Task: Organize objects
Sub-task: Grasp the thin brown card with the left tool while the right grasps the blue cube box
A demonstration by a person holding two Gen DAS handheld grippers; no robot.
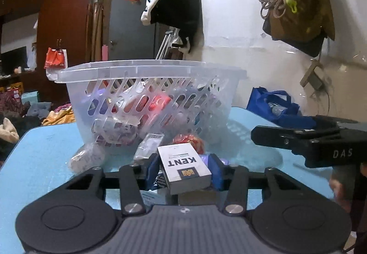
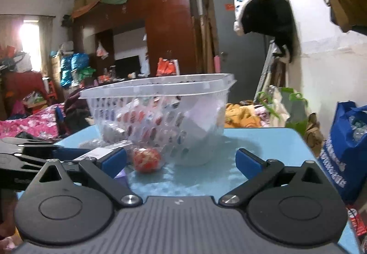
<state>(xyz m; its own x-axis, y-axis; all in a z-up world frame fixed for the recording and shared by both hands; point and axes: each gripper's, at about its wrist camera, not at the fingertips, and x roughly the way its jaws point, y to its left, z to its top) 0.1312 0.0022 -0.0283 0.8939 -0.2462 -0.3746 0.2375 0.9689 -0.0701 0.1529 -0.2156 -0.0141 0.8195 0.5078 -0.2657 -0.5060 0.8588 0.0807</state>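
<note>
A blue bag sits beside the brown wardrobe room.

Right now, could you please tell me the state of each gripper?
Left gripper: closed on the Kent cigarette pack.
Right gripper: open, holding nothing.

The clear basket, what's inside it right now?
Through the slotted wall of the clear basket, red, white and blue packets show, piled against the side. What lies deeper is hidden by the wall, and labels are unreadable.
</note>
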